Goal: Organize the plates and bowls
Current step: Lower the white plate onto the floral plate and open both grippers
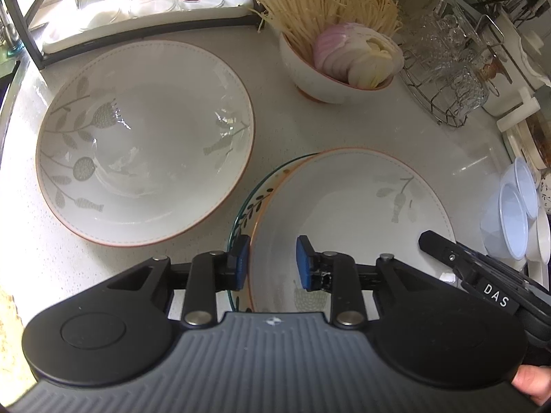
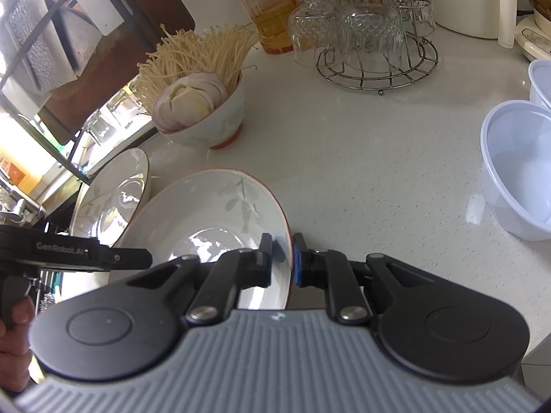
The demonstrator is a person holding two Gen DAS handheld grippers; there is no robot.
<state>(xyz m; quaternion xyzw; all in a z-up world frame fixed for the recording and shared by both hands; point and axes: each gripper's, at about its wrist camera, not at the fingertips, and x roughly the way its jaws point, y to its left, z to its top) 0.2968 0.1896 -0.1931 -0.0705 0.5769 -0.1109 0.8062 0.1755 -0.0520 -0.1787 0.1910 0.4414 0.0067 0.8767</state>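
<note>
Now right tool [image 2: 282,258] pinches the bowl [image 2: 213,213] rim.

1. Large bowl [image 1: 144,141], left of the left-wrist frame: white, grey leaf and flower sprigs, thin terracotta rim.
2. Lower-right bowl [image 1: 361,206]: white, faint grey sprig, orange rim.
3. Dish beneath it [image 1: 241,213]: green edge, dark leaf motif.
4. Gripper pads [image 1: 303,261]: blue.
5. Worktop [image 2: 361,158]: speckled white.
6. Plastic tubs [image 2: 516,168], right: pale bluish-white.

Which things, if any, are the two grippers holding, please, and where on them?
The right gripper pinches the white plate by its near right rim. The left gripper straddles that plate's left rim, open, gripping nothing.
</note>
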